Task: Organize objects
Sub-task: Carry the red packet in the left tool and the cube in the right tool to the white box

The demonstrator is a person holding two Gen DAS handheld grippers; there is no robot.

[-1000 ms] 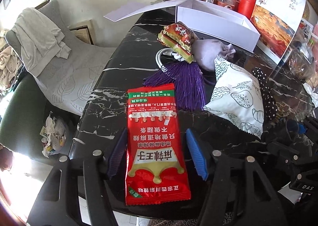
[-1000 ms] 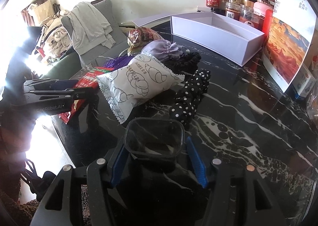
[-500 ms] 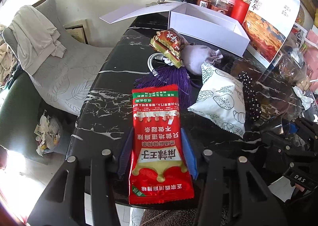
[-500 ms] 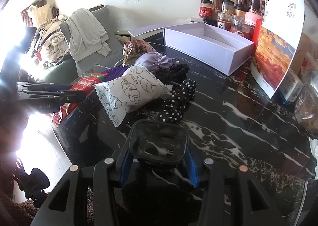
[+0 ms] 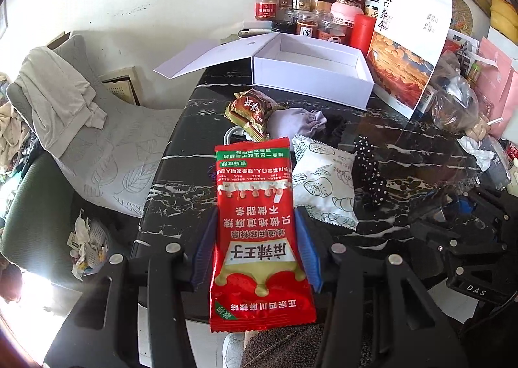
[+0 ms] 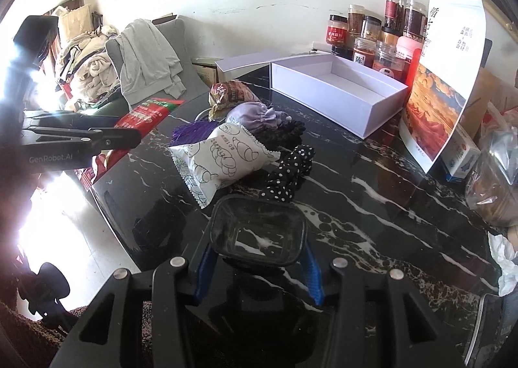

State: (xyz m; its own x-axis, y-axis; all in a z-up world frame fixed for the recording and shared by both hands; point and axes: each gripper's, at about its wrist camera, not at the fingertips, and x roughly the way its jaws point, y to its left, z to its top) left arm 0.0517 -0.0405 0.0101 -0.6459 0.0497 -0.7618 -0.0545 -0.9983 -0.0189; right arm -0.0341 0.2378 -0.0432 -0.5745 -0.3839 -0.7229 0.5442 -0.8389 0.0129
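Left gripper (image 5: 255, 251) jaws now clamped on the red snack packet (image 5: 257, 232), lifted off the bench (image 5: 181, 180) since before, long axis running up-frame, while the right gripper (image 6: 257, 266) jaws grip a clear square container (image 6: 257, 230) at lower centre.

The left gripper (image 5: 255, 250) pointed steeply down — jaws clamped. The right gripper (image 6: 257, 258) tilted likewise, jaws gripping too.

Glossy black marble table (image 6: 372, 193); shiny plastic snack packet (image 5: 259, 232).
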